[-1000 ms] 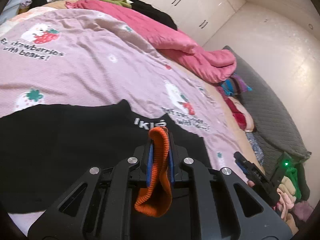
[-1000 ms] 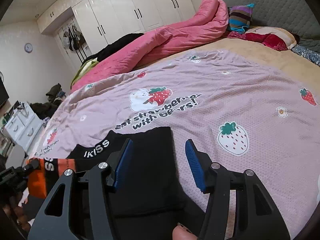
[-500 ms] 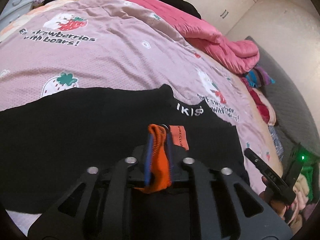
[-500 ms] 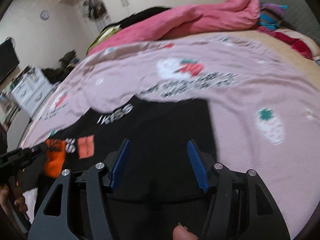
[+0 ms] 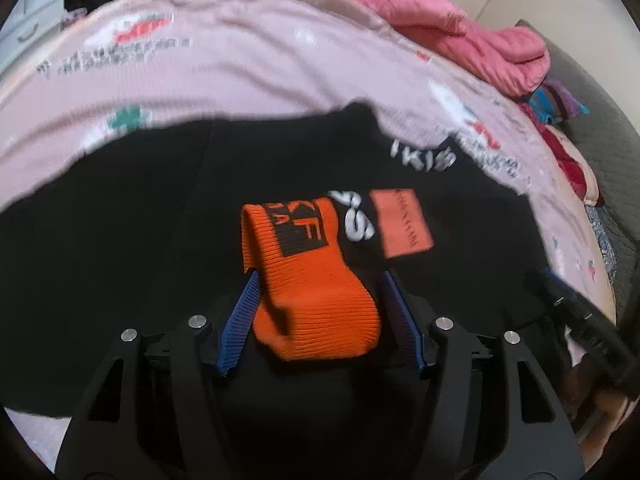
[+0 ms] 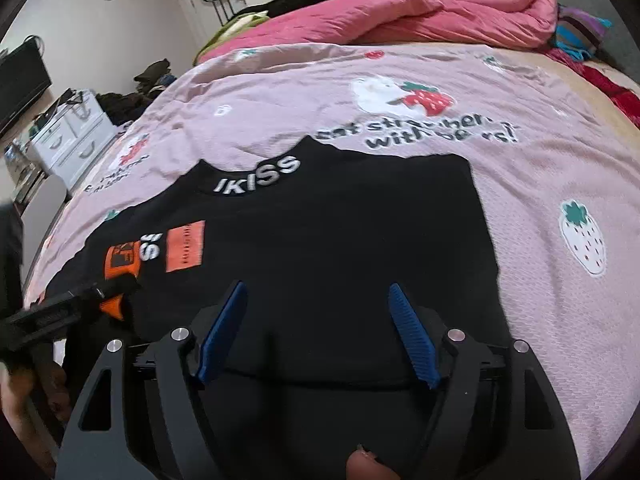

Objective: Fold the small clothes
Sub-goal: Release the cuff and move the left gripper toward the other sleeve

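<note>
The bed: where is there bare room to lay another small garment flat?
Bare pink sheet lies right of the black top, around the strawberry print, and beyond its collar up to the pink quilt. The far edge is crowded with the quilt and piled clothes.

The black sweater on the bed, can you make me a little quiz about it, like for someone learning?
1. True or false: the left gripper is clamped shut on the orange cuff.
2. Which white word shows on the collar of the black sweater? A) BEARS B) IKISS C) LOVE
3. Fill in: the sweater lies on a pink bedsheet printed with bears and ______.

Key: 1. False: its jaws stand open on either side of the cuff. 2. B. 3. Strawberries.
</note>
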`<action>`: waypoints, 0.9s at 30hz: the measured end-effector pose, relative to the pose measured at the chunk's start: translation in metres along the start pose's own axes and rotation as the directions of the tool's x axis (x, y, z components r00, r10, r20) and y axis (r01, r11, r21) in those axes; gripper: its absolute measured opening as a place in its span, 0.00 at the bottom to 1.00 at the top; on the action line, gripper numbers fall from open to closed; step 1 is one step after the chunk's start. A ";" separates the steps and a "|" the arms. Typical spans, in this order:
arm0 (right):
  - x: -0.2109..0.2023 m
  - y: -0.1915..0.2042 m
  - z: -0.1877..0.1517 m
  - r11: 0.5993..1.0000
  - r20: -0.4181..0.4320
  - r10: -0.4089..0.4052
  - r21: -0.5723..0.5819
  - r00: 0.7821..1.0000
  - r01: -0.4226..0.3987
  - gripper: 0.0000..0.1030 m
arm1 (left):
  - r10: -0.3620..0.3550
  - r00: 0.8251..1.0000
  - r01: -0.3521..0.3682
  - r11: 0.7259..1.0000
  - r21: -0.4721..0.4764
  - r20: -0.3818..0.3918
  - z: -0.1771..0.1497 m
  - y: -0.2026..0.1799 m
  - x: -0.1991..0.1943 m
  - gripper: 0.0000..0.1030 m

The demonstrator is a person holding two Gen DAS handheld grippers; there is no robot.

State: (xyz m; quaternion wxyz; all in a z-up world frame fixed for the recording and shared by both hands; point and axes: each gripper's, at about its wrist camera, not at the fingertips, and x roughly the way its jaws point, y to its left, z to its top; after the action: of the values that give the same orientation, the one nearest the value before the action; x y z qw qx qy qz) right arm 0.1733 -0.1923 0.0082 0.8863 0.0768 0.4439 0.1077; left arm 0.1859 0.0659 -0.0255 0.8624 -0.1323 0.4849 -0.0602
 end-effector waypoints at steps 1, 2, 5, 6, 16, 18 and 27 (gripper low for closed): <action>0.001 -0.004 0.000 1.000 -0.006 -0.006 0.010 1.000 0.006 0.71 | 0.003 1.000 -0.003 1.000 0.009 0.003 -0.001 0.000 0.000 0.52; 0.002 -0.008 -0.001 1.000 -0.012 -0.013 0.019 1.000 0.013 0.72 | 0.009 1.000 -0.009 1.000 0.019 0.008 -0.001 -0.001 -0.001 0.52; 0.006 -0.019 -0.002 0.998 -0.040 -0.033 0.047 0.999 0.035 0.72 | 0.014 1.000 -0.015 1.000 0.024 0.017 -0.003 -0.001 -0.002 0.52; 0.007 -0.021 -0.002 0.998 -0.045 -0.031 0.053 0.999 0.034 0.72 | 0.013 1.000 -0.013 1.000 0.023 0.020 -0.004 -0.001 -0.003 0.52; -0.004 -0.025 -0.001 0.996 -0.032 0.033 0.084 0.999 -0.030 0.83 | -0.004 1.000 0.003 0.999 0.032 0.020 -0.008 -0.004 -0.011 0.62; -0.009 -0.024 0.002 0.996 -0.014 0.041 0.082 0.999 -0.039 0.85 | -0.005 1.000 0.005 1.000 0.031 0.024 -0.009 -0.004 -0.014 0.70; -0.023 -0.017 0.007 0.995 0.037 0.070 0.069 0.997 -0.072 0.95 | -0.032 0.999 0.032 0.999 0.005 0.044 -0.006 -0.005 -0.031 0.91</action>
State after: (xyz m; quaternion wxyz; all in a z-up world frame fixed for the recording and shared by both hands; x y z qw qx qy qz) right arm 0.1673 -0.2153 0.0263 0.8863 0.1253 0.4289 0.1221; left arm 0.1643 0.0672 -0.0012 0.8719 -0.1396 0.4637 -0.0719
